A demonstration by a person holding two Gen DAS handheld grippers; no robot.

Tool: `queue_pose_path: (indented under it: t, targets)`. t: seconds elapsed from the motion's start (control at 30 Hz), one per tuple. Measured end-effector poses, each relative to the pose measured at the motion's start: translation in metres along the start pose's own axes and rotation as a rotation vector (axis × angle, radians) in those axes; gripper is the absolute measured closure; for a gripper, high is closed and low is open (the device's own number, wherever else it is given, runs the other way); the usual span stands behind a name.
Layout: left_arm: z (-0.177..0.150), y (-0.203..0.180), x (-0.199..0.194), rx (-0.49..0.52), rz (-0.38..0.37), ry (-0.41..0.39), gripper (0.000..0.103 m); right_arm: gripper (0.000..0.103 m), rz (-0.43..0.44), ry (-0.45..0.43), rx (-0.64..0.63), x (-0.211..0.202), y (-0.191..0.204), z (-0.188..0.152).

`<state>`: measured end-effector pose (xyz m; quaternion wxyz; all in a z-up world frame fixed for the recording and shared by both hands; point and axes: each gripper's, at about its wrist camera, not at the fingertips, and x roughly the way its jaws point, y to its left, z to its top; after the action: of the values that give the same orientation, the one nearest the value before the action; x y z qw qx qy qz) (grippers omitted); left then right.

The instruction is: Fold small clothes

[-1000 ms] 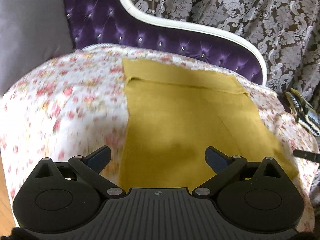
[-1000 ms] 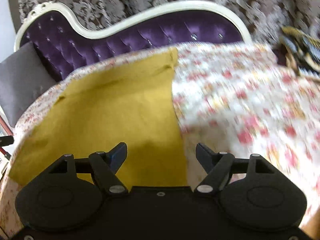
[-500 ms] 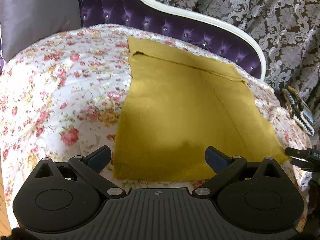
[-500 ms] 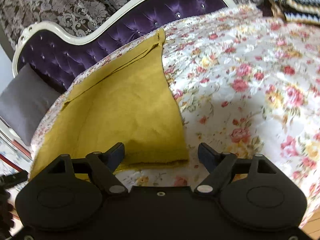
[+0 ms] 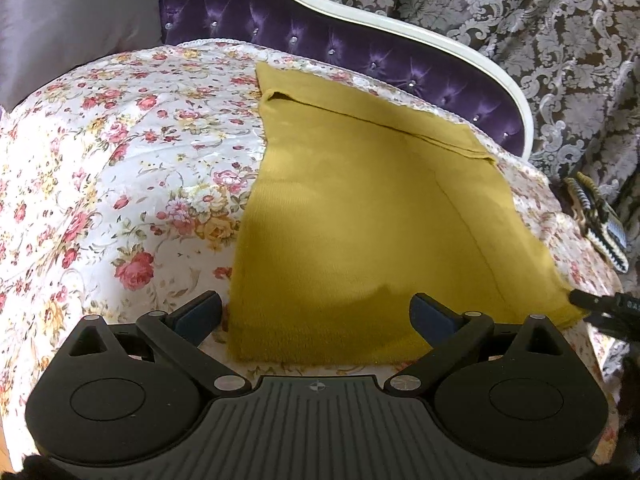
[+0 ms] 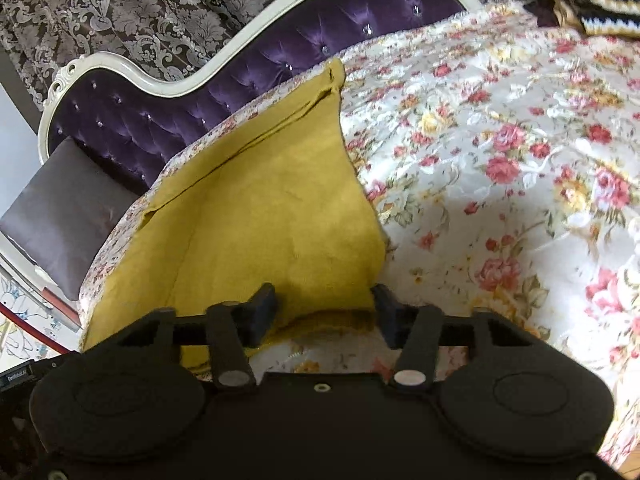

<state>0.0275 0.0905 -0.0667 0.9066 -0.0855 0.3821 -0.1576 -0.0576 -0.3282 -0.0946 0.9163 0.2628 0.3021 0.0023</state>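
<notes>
Yellow cloth (image 5: 372, 220) flat on the flowery bed (image 5: 120, 168), long side running near to far. Near edge right at both grippers. Right gripper (image 6: 324, 308) closing around the near right corner. Left gripper (image 5: 316, 312) wide apart, holding nothing, near left corner between its fingers.

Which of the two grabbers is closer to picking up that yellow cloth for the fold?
Probably the right gripper: its jaws are closing with the yellow cloth's near corner between them. The left gripper sits wide open at the other near corner, gripping nothing.

Mustard-yellow cloth (image 5: 360, 220); rose-patterned white bedspread (image 5: 120, 160)
</notes>
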Motion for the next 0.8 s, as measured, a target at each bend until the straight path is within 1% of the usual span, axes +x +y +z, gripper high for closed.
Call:
queue_pose_path:
  t: [0.03, 0.07, 0.1, 0.13, 0.2, 0.27, 0.33, 0.4, 0.5, 0.6, 0.7, 0.8]
  targets:
    - [0.0, 0.0, -0.001, -0.002, 0.005, -0.008, 0.015, 0.076, 0.001, -0.014, -0.002, -0.003, 0.0, 0.001]
    - [0.0, 0.0, -0.004, -0.002, 0.011, -0.022, 0.024, 0.087, 0.009, -0.023, -0.001, -0.004, 0.0, 0.002]
    - [0.0, 0.0, -0.006, 0.004, 0.025, -0.033, 0.043, 0.086, 0.014, -0.026, 0.001, -0.005, 0.001, 0.003]
    - [0.001, -0.001, -0.007, 0.012, 0.044, -0.037, 0.056, 0.086, 0.009, -0.027, -0.006, -0.005, 0.004, 0.003]
    - [0.002, 0.0, -0.008, 0.01, 0.064, -0.031, 0.063, 0.086, 0.006, -0.022, -0.032, -0.002, 0.009, 0.003]
    - [0.003, 0.003, -0.009, -0.009, 0.061, -0.032, 0.072, 0.086, 0.016, -0.024, -0.033, -0.001, 0.011, 0.002]
    - [0.003, 0.005, -0.01, -0.027, 0.052, -0.04, 0.092, 0.086, 0.024, -0.027, -0.03, -0.001, 0.012, 0.003]
    - [0.003, 0.005, -0.012, -0.043, 0.025, -0.044, 0.095, 0.086, 0.036, -0.029, -0.028, -0.001, 0.014, 0.003]
    - [0.006, 0.001, -0.017, -0.057, -0.017, -0.054, 0.096, 0.086, 0.066, -0.037, -0.019, -0.004, 0.017, 0.006]
    - [0.014, 0.003, -0.026, -0.127, -0.08, -0.09, 0.096, 0.086, 0.095, -0.052, -0.02, -0.006, 0.024, 0.012]
    - [0.032, 0.006, -0.034, -0.179, -0.121, -0.144, 0.096, 0.086, 0.135, -0.075, -0.01, -0.006, 0.028, 0.024]
    - [0.052, 0.009, -0.033, -0.205, -0.155, -0.17, 0.096, 0.086, 0.159, -0.102, -0.005, -0.001, 0.033, 0.042]
